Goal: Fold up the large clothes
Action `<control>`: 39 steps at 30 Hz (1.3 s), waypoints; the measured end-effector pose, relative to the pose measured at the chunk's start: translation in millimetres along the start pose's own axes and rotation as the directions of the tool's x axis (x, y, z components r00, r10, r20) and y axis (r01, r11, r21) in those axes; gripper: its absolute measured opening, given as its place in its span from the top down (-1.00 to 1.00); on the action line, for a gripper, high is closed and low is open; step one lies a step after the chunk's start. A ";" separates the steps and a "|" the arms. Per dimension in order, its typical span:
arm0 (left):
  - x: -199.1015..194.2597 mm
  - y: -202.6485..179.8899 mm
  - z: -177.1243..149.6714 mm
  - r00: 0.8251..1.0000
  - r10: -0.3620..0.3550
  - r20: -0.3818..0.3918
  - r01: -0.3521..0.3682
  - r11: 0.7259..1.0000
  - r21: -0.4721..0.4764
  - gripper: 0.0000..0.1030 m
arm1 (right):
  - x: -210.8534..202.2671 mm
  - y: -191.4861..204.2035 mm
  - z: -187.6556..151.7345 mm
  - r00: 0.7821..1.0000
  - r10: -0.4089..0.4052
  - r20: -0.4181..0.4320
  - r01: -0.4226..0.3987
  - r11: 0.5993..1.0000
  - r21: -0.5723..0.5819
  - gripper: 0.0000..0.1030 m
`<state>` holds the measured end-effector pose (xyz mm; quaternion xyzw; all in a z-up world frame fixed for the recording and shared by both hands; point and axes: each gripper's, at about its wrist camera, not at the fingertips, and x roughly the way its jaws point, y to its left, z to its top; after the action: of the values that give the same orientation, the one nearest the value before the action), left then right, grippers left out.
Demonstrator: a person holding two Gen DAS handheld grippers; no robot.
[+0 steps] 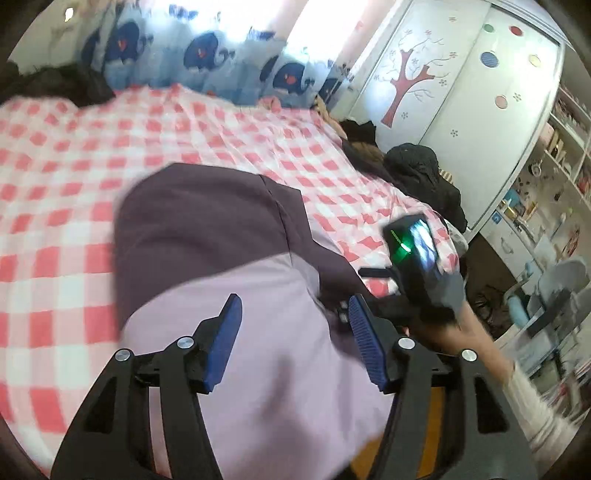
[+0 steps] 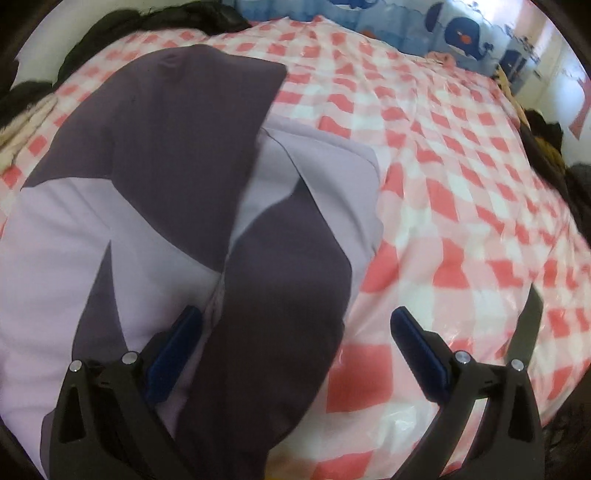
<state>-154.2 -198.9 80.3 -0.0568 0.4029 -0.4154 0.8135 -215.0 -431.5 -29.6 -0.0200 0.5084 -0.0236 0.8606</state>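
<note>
A large garment in dark purple and pale lilac panels (image 1: 207, 236) lies on a bed with a red-and-white checked cover (image 1: 66, 155). My left gripper (image 1: 295, 339) is open, its blue pads hovering over the lilac part at the near edge. My right gripper (image 2: 295, 350) is open over the garment's (image 2: 177, 155) right side; its left pad (image 2: 173, 354) touches or sits partly under the fabric, the right pad is over the checked cover (image 2: 461, 177). The right gripper's body (image 1: 417, 254) also shows in the left wrist view, held in a gloved hand.
Blue whale-print bedding (image 1: 207, 51) lines the far edge. Dark clothes (image 1: 421, 170) are piled at the bed's right side and far left corner (image 2: 155, 22). A white wardrobe with a tree sticker (image 1: 436, 74) and cluttered shelves (image 1: 554, 166) stand to the right.
</note>
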 end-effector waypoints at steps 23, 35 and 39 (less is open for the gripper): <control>-11.7 61.8 -17.9 1.000 0.026 -0.016 -0.029 0.985 -0.169 -0.80 | 10.5 -5.1 36.1 0.989 0.151 -0.011 -0.148 0.979 0.138 -0.89; 53.1 125.9 -51.5 0.989 -0.108 -0.098 0.072 0.945 -0.319 -0.86 | 22.2 -6.4 -9.2 0.958 0.230 0.174 -0.280 0.887 0.367 -0.90; 11.4 113.0 -48.5 0.998 -0.065 -0.002 0.064 0.980 -0.188 -0.86 | 10.6 19.1 -21.3 0.893 0.268 0.363 -0.403 0.835 0.375 -0.90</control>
<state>-113.3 -122.2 -7.3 -0.1444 0.4416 -0.4020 0.7890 -228.1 -413.3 -50.2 0.2621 0.3507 0.0181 0.8989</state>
